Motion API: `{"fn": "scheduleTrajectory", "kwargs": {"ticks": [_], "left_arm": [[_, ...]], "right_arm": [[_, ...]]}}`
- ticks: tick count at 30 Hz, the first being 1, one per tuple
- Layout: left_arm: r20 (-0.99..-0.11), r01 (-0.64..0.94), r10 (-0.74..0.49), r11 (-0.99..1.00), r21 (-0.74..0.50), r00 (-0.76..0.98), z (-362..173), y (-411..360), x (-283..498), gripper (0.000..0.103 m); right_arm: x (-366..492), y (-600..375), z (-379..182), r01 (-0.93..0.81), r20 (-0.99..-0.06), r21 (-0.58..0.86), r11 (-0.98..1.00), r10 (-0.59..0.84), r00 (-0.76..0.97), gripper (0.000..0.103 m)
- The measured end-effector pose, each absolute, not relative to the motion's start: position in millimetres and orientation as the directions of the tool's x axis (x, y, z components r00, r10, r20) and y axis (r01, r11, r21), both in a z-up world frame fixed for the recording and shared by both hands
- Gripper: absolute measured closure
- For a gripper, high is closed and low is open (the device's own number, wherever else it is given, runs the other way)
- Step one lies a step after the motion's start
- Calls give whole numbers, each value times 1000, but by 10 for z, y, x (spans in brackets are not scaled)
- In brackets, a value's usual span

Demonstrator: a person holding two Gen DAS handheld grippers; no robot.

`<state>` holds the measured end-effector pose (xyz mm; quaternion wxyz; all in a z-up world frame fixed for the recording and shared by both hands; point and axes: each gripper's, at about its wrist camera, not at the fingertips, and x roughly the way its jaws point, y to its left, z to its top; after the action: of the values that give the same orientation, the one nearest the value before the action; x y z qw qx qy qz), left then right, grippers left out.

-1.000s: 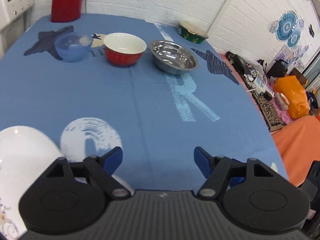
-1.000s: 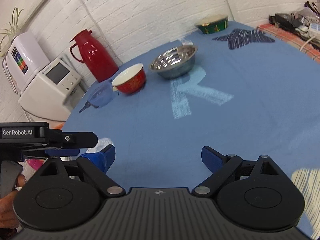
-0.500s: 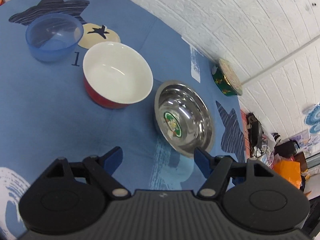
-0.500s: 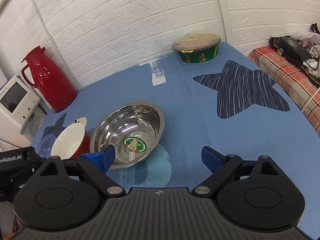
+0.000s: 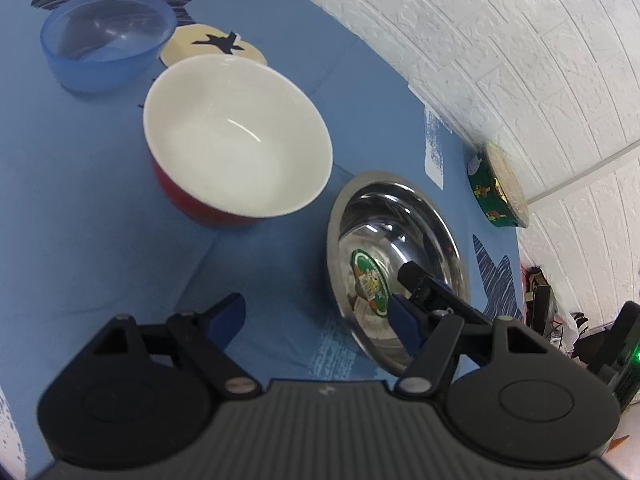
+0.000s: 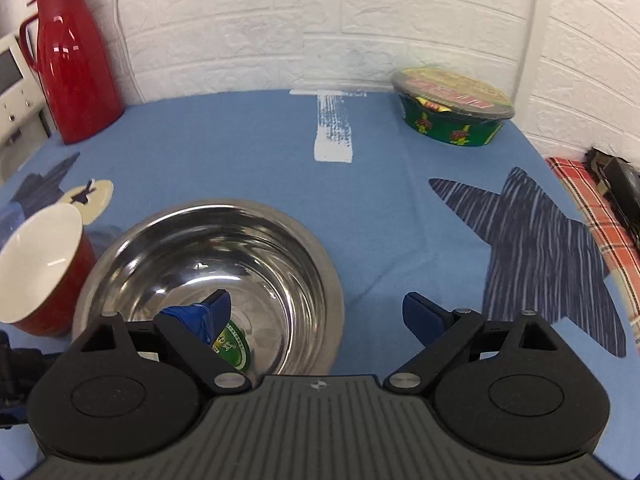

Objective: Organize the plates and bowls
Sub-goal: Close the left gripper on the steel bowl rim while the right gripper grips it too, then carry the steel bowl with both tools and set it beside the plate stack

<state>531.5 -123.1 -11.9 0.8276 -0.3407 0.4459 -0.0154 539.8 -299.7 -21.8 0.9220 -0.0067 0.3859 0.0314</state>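
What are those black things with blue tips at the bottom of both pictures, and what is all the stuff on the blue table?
Those are two claws that a person holds, one in each hand. Each claw has a small camera looking out along its fingers, so each picture is what one claw sees.

The left claw is open and holds nothing. It looks down at a red bowl that is white inside, with a see-through blue bowl behind it.

The right claw is open too. One blue tip dips into the shiny metal bowl, the other sits outside its rim, so it seems ready to pinch the edge.

Farther back on the blue tablecloth stand a red jug and a green noodle tub with its lid on.
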Motion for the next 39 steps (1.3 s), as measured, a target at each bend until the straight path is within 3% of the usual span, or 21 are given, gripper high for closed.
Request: {"fn": "scheduleTrajectory", "kwargs": {"ticks": [3,5,7,8,9,10,18,26,32,39], "left_arm": [[-731,-281,-299,783,-556,614,-110,-1237,5330,36],[-732,-267,-295,795,-544,614,-111,-1237,5346,45],[-726,-212,-326,813,-542,606,-110,-1257,5364,74],[-725,-188,-335,823,-536,602,-101,-1266,5364,78],[-722,-164,-346,830,-534,599,-87,-1277,5362,94],[-710,-135,-370,827,-545,599,-67,-1277,5351,103],[-704,8,-421,861,-508,572,163,-1253,4983,103],[-696,102,-492,847,-522,523,208,-940,4028,103],[-672,189,-484,865,-466,560,193,-574,3108,103],[-659,191,-507,849,-492,555,60,-185,2520,103]], "right_arm": [[5456,-2959,-249,-68,-713,21,997,63,699,25],[5456,-2943,-271,-95,-722,56,994,106,684,28],[5394,-2903,-262,-118,-722,80,990,139,677,32],[5357,-2888,-248,-121,-722,78,990,139,677,32],[5317,-2890,-230,-133,-720,110,985,171,673,34],[5281,-2900,-222,-138,-723,160,977,212,658,35],[4816,-2927,-151,-79,-722,292,953,274,635,34],[3782,-2686,-42,-86,-703,274,958,260,662,34],[3004,-2313,-70,-115,-665,301,947,295,686,34],[2448,-1971,-149,-105,-628,300,948,279,726,34]]}}
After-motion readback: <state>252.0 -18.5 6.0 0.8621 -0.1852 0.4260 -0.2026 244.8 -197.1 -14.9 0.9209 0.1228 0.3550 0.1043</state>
